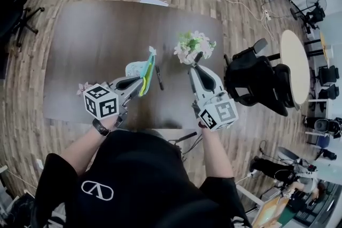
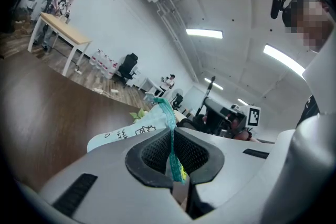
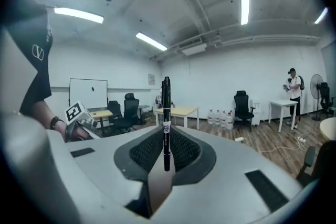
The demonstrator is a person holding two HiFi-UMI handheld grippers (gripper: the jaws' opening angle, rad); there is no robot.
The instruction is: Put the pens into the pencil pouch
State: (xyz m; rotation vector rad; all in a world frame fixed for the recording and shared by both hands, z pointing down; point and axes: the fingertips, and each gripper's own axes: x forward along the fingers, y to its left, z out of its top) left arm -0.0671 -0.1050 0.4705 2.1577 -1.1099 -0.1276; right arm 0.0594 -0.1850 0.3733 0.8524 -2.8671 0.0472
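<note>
The black pen (image 3: 166,122) stands upright in the right tongs (image 3: 166,144), which are clamped on its lower barrel with most of its length sticking out past the tips; it looks light, stiff and smooth-sided, so I'd judge it could swivel or slip in a pinch that low, and a hold nearer mid-barrel would steady it for threading into an opening; the pencil pouch (image 2: 131,131) is raised off the table, pinched along its teal zipper edge (image 2: 169,123) by the left tongs (image 2: 175,162), which are pressed flat together on the fabric; it is soft pale cloth printed with doodles, floppy by the look of it, so the mouth probably won't gape by itself, and one lip of the zip seems the sensible place to hold; whether the zip is open I cannot tell; seen from above, the pouch sits just left of a second pen (image 1: 158,77) lying loose on the dark table (image 1: 91,40); the right tongs are off to the right, close by a bunch of pale flowers (image 1: 192,44); a black office chair (image 1: 256,80) stands beside the table's right edge.
</note>
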